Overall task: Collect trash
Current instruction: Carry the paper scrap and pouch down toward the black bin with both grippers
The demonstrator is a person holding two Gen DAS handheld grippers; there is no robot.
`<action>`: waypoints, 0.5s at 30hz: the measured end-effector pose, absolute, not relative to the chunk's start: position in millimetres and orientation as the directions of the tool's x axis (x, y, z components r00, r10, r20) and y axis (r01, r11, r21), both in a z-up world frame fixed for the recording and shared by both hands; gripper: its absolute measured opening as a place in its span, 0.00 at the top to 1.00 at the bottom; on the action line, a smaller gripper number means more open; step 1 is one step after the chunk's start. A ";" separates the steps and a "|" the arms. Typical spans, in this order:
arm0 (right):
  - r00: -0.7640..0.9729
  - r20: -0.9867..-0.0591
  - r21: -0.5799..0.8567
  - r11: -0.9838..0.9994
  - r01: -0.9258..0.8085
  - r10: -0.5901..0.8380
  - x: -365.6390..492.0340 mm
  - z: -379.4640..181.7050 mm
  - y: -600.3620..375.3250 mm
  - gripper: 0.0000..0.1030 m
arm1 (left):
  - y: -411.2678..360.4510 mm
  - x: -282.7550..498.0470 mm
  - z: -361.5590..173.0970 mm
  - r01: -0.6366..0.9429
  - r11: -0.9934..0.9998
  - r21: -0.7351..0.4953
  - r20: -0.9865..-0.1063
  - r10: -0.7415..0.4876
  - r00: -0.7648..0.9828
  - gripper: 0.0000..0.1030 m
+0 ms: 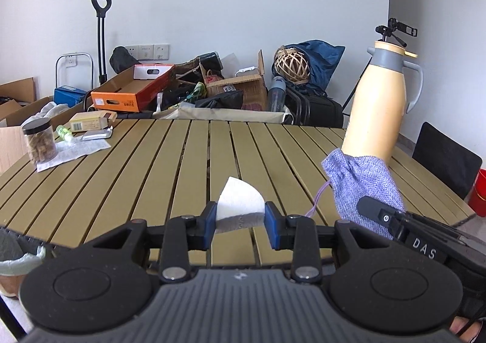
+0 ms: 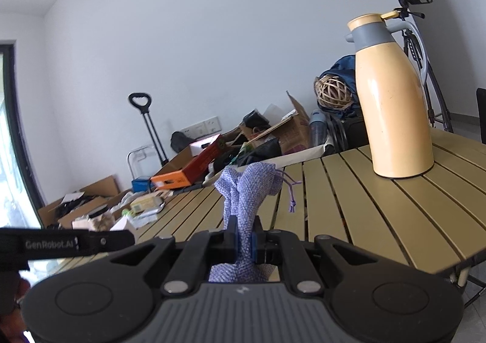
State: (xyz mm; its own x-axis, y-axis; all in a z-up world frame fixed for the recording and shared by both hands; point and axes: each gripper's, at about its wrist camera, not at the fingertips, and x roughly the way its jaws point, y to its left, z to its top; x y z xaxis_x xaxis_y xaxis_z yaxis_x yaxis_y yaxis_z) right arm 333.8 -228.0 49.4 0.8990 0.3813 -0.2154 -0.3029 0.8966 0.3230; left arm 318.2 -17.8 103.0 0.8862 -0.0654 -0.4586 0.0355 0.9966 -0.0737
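The slatted table (image 1: 182, 161) carries a tall yellow thermos (image 1: 382, 106) at its far right; opposite it, far left, a snack jar (image 1: 39, 142) stands on paper. Near the thermos, the right gripper (image 2: 244, 244) clamps a purple pouch (image 2: 246, 191); left of it, the left gripper (image 1: 240, 221) pinches a white tissue (image 1: 240, 205).

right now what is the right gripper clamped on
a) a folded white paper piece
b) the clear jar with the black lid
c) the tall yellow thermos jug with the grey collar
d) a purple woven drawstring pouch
d: in the right wrist view the right gripper has its jaws pinched on the purple woven drawstring pouch, while the yellow thermos jug stands apart on the slatted table.
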 end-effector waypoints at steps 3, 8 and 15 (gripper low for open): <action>0.888 -0.233 0.309 0.896 -0.318 0.396 316.6 44.6 -223.0 0.93 | -14.8 303.5 96.9 0.041 0.996 -0.076 -0.469 -0.072 0.880 0.67; 0.868 -0.281 0.280 0.900 -0.335 0.410 288.3 32.9 -215.2 0.93 | -9.8 280.8 82.7 0.047 0.996 -0.080 -0.489 -0.080 0.868 0.67; 0.826 -0.382 0.263 0.906 -0.332 0.414 255.1 5.8 -208.4 0.93 | -3.0 258.5 55.9 0.057 0.995 -0.081 -0.541 -0.092 0.836 0.67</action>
State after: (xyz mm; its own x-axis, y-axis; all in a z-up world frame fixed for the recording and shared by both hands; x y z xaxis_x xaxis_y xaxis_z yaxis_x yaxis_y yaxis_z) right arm 255.1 -208.4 5.8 0.8262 0.4138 -0.3823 -0.3321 0.9059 0.2627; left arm 258.5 -3.0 55.9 0.8361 -0.0920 -0.5409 0.0574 0.9951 -0.0805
